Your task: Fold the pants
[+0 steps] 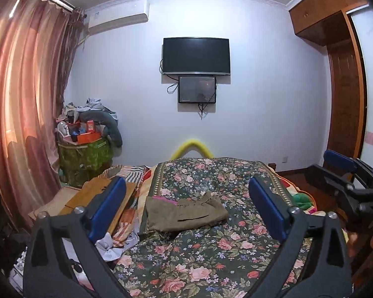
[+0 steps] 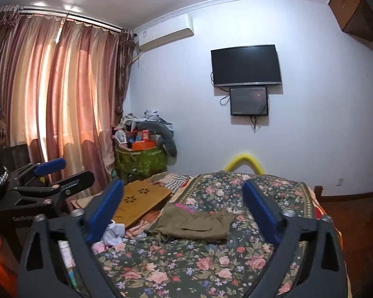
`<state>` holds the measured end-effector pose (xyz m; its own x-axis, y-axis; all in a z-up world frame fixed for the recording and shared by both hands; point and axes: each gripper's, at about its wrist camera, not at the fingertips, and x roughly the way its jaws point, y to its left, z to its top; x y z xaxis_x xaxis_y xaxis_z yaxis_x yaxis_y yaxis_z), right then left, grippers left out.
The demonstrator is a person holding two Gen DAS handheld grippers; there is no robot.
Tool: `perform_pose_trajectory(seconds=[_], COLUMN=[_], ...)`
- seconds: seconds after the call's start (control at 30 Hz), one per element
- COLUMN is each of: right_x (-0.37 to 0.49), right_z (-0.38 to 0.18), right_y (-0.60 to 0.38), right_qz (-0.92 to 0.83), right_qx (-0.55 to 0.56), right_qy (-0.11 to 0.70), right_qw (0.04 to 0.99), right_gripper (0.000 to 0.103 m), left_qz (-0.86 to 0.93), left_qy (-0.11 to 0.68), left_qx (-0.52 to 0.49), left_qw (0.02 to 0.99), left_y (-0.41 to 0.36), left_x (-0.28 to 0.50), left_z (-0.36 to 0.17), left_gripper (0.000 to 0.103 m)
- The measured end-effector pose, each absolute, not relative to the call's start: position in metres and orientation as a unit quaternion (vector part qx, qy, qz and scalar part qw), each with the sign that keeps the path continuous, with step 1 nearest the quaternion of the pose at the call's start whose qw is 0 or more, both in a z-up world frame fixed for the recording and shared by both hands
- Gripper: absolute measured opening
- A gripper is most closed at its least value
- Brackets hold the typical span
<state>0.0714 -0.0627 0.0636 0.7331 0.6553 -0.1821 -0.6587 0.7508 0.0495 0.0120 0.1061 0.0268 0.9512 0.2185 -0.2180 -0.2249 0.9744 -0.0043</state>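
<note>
Looking past our two spread, empty grippers, left gripper [image 1: 185,204] and right gripper [image 2: 184,208], we see a floral bedspread [image 1: 211,248], one pink curtain [image 2: 62,99] and two wall screens [image 1: 196,55]. One olive pair of pants [image 1: 185,214] lies apparently folded, ahead between the fingers.

One folded olive-green pair of pants [image 1: 186,212] lies ahead of the jaws, on one dark floral quilt [image 1: 211,255]. Two black two-finger grippers with blue pads show: the left gripper [image 1: 186,198] and the right gripper [image 2: 184,198], both spread wide with nothing between the fingers. Two dark screens hang on the far wall above the jaws: one large flat television [image 1: 196,55] and one smaller monitor [image 1: 197,89]. One tan wooden lap tray [image 2: 140,202] sits left of the jaws. One white air conditioner [image 2: 165,33] hangs high up.
</note>
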Motion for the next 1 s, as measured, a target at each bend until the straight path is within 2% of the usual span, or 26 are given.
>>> perform_pose_trajectory(seconds=[1.0], right_x=[0.063], right_z=[0.053], right_y=[-0.075], right_qz=[0.337], right_qx=[-0.011], right_qy=[0.117], right_qw=[0.934], right_gripper=[0.103], left_qz=[0.102], left_qy=[0.121], left_qx=[-0.013], left_qw=[0.987], left_y=[0.096], left_x=[0.016], left_z=[0.014], left_gripper=[0.103])
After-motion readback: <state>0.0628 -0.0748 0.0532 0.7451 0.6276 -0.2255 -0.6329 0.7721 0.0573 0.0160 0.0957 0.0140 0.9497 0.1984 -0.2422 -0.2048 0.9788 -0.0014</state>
